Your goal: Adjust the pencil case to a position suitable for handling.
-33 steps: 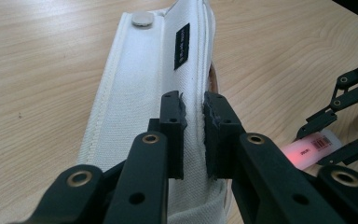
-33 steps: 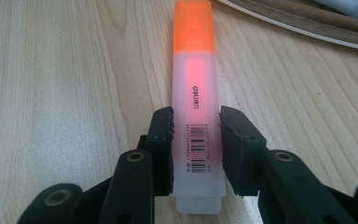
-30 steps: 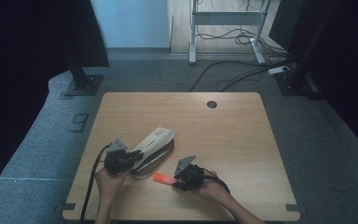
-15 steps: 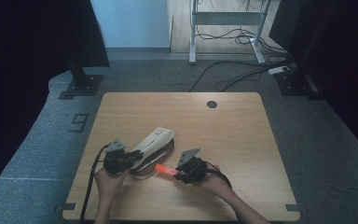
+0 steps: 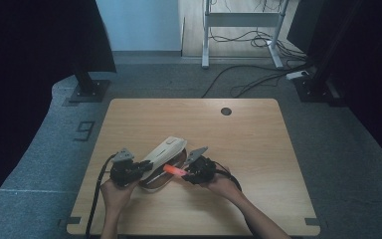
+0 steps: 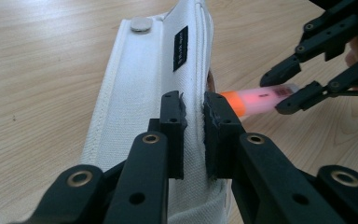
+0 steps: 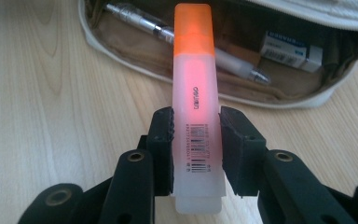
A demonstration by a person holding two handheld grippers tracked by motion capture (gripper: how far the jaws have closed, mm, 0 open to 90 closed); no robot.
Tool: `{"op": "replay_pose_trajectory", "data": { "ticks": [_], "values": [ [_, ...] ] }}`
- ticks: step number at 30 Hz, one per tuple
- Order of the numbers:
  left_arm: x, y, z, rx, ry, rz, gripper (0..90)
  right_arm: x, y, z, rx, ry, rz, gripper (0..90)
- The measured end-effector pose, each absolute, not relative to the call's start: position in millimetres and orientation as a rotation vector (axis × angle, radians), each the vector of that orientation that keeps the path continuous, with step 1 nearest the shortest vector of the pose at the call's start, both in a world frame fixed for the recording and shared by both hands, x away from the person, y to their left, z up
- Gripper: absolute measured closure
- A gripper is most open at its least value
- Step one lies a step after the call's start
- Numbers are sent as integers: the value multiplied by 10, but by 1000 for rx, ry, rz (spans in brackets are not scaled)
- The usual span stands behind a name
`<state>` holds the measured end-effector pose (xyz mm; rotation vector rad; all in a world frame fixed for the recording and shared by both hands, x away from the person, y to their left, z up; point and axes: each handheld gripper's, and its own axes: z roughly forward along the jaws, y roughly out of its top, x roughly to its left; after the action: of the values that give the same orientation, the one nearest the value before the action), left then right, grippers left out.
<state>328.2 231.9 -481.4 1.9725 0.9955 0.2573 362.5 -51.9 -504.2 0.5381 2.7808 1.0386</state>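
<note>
Highlighter (image 7: 194, 93), orange-capped with a pale pink translucent body, sits clamped between the two black jaws of the right gripper (image 7: 196, 149), which press on its barcode end; its cap points toward the open pencil case (image 7: 307, 88). In the high view the right gripper (image 5: 199, 171) holds the marker (image 5: 175, 171) level, just above the table, with the orange cap at the case's open mouth.

Beyond the cap, the case lies open on its side, showing a clear mechanical pencil (image 7: 135, 21), a white eraser in a printed sleeve (image 7: 291, 50) and further pens that are too dark to tell apart.

The left gripper (image 6: 195, 135) has its jaws closed tight on the raised white fabric flap (image 6: 149, 74) of the case, pinching the seam edge near the black label, with a metal snap button (image 6: 141, 24) farther up. From there the right gripper (image 6: 303, 88) shows off to the right with the highlighter (image 6: 258, 99).

All of this lies near the front of the wooden table (image 5: 278, 149).
</note>
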Motion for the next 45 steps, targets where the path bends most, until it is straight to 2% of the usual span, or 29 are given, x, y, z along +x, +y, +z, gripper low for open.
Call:
{"op": "replay_pose_trajectory", "data": {
  "ticks": [31, 32, 33, 34, 37, 40, 45],
  "values": [
    [3283, 2305, -4805, 1964, 980, 234, 792, 3943, 60, -5140, 519, 2795, 999, 644],
    [3284, 2307, -4805, 1963, 980, 233, 792, 3958, 58, -5145, 528, 2805, 1006, 589],
    [3285, 2309, -4806, 1962, 980, 232, 792, 3958, 58, -5145, 528, 2805, 1006, 589],
    [3286, 2311, -4807, 1963, 980, 233, 792, 3955, 39, -5143, 532, 2803, 996, 516],
    [3288, 2313, -4809, 1962, 979, 231, 792, 3936, -47, -5111, 549, 2792, 1014, 485],
    [3288, 2312, -4809, 1962, 980, 230, 792, 3916, -119, -5098, 559, 2782, 1024, 488],
    [3291, 2313, -4811, 1960, 980, 230, 792, 3852, -254, -5118, 582, 2789, 1028, 571]
  ]
}}
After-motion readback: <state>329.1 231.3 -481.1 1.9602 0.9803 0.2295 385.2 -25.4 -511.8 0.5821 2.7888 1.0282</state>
